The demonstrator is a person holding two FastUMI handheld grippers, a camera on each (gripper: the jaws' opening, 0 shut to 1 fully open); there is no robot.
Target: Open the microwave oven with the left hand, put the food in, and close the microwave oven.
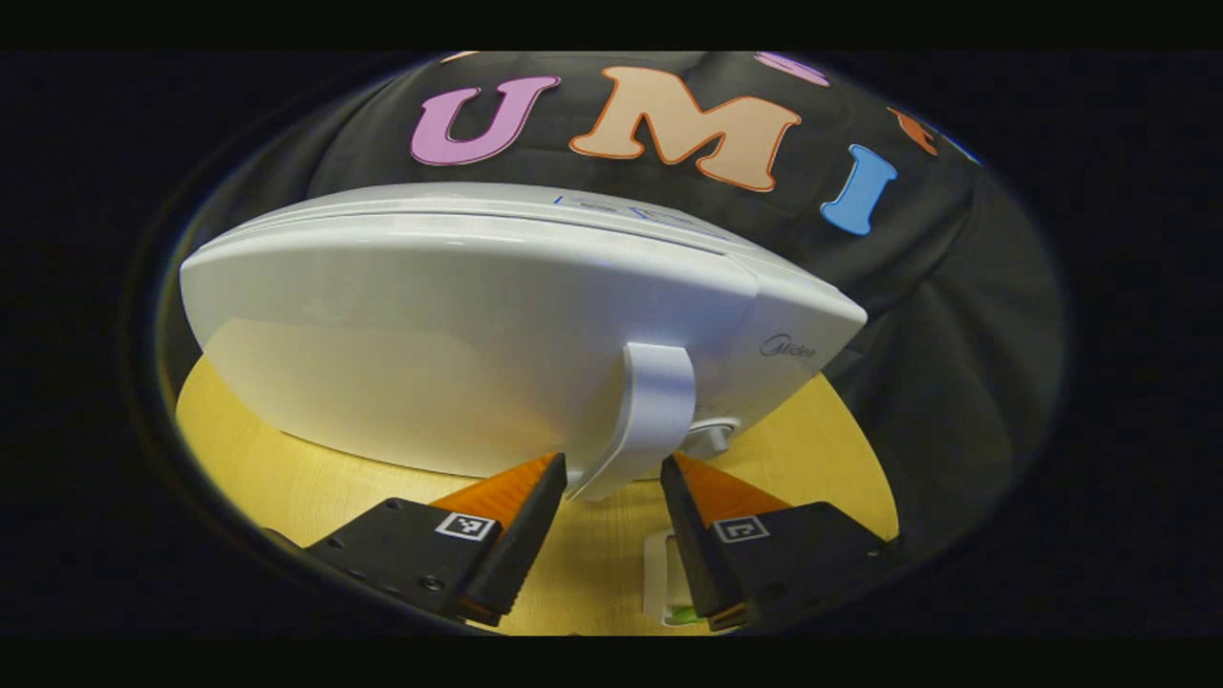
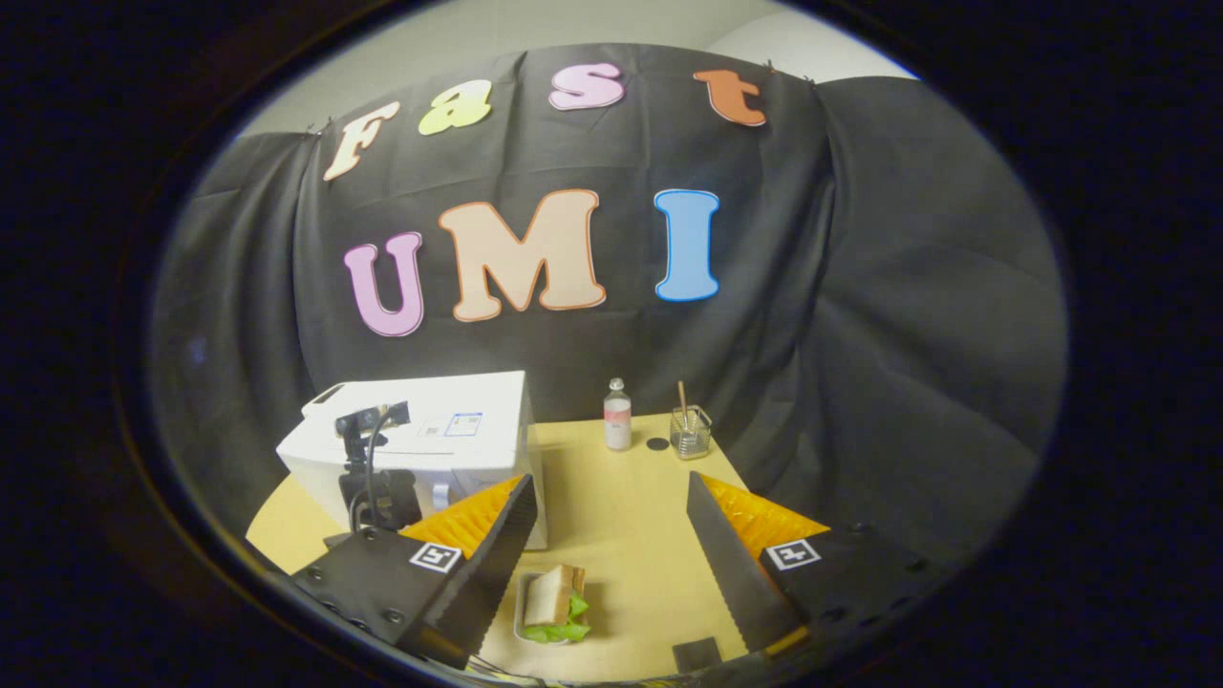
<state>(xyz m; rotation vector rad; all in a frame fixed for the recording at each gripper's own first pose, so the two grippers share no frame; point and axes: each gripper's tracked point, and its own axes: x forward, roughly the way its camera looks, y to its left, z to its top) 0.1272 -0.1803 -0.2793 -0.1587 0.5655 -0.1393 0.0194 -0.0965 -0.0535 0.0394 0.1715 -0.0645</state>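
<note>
Wooden table (image 2: 631, 516) bearing all objects. White microwave oven (image 1: 478, 325) at the table's left rear in the right gripper view, its long axis running left to right along the table and its door face turned toward the front edge; door closed. In the left gripper view the door face looms close, and its white handle (image 1: 645, 411) runs as an upright curved strip near the door's right end. Left gripper (image 1: 611, 521), fingers spread, one on each side of the handle's lower end; whether either finger touches the handle cannot be told. Right gripper (image 2: 607, 564), fingers spread wide, empty, above the table's front. Sandwich (image 2: 556, 602) with green lettuce on a small white tray (image 2: 521, 612), near the front edge just before the microwave's right corner. Small bottle (image 2: 617, 414) and glass jar (image 2: 690, 432) holding a stick, upright side by side at the table's rear.
</note>
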